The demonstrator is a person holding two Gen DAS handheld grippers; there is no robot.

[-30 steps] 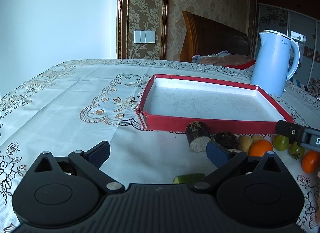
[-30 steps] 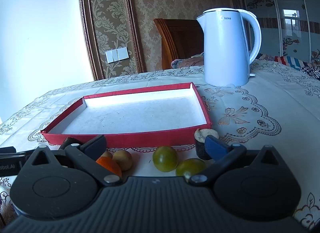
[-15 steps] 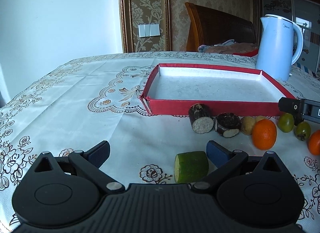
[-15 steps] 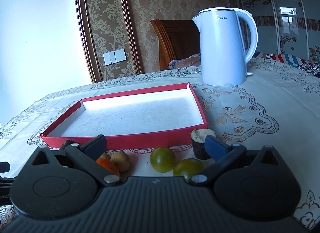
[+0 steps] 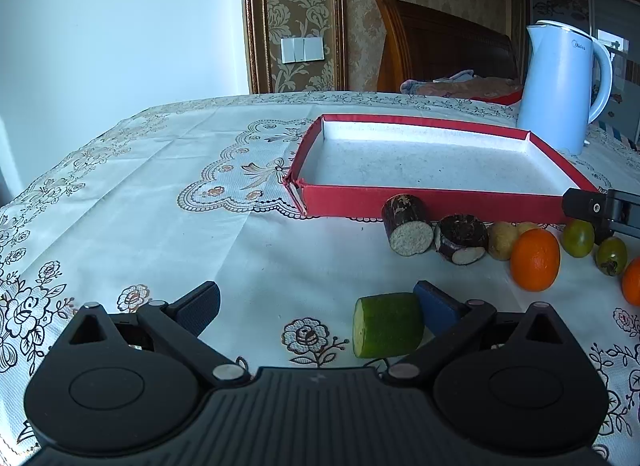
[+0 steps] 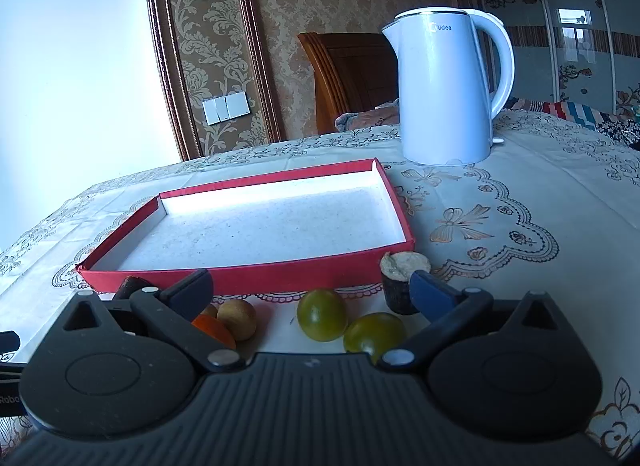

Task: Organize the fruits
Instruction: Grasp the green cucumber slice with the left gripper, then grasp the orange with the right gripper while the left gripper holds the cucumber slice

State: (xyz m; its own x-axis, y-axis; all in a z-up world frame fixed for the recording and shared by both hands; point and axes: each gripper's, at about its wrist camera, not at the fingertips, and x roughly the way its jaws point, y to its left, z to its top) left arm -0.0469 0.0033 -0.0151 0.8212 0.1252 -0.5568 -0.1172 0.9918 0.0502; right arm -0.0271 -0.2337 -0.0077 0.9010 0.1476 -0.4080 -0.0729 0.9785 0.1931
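**Both grippers spread above the fruit**

My left gripper [image 5: 316, 304] is spread wide, a green cucumber piece [image 5: 387, 325] just beside its right finger. My right gripper [image 6: 310, 288] gapes over 2 green tomatoes [image 6: 322, 314]. Beyond them on the desk [image 5: 140, 205], the red tray [image 6: 248, 276] holds nothing.

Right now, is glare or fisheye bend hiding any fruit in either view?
Left wrist view: glare only along the tray's far inner wall, and the cucumber piece and orange read sharp. Right wrist view: the same glare band; the kettle leans from fisheye bend; the gripper body covers part of the near fruit.
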